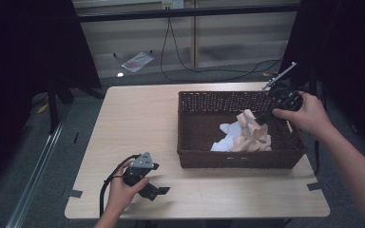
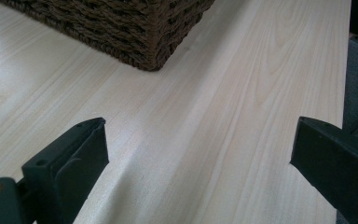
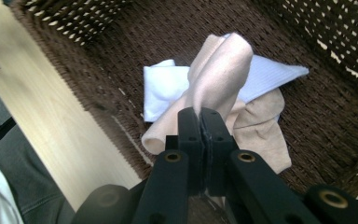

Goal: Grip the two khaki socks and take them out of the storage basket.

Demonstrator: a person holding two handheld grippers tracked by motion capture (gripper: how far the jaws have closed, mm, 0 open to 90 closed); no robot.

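Note:
A dark brown wicker basket point(image 1: 240, 160) stands on the right half of the wooden table point(image 1: 138, 123). Inside lie a beige cloth point(image 1: 251, 133) and a white cloth point(image 1: 224, 138). My right gripper point(image 1: 262, 117) reaches in over the basket's far right corner, shut on the beige cloth point(image 3: 216, 77), which hangs pulled up from its jaws above the white cloth point(image 3: 165, 88). My left gripper point(image 1: 158, 191) rests low on the table near the front edge, left of the basket. Its jaws stand wide open, nothing but bare wood between them point(image 2: 198, 154).
The basket's near corner point(image 2: 151, 56) lies just ahead of the left gripper. Bare table point(image 1: 138, 123) spreads left of the basket. Beyond the far edge, cables point(image 1: 185, 66) and a plastic bag point(image 1: 137, 60) lie on the floor. Black stands flank both sides.

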